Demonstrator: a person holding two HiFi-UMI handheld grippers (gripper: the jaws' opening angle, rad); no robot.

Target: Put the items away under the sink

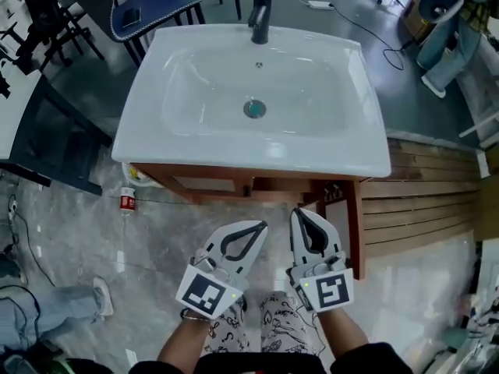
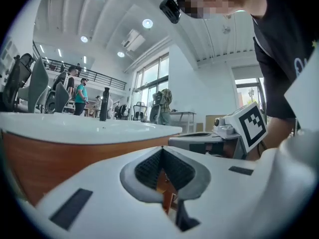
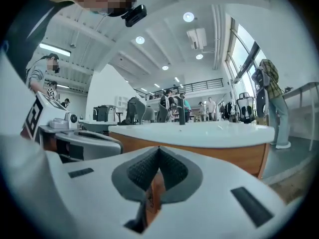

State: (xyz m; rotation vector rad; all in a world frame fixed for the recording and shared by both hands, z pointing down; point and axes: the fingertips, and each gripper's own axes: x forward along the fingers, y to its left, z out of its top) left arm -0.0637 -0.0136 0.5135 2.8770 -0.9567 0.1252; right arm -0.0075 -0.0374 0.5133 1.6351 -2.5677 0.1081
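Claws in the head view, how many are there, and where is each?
2. The left white plastic claw and the right white plastic claw sit side by side, both shut, before the white ceramic sink. None seems hidden.

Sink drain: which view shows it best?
The head view: it looks down into the sink, so the drain shows whole. Both gripper views see only the sink's rim edge-on; the drain is hidden.

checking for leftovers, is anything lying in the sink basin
No, the white sink basin is bare in the head view, with only its drain in the middle and the black faucet at the back rim.
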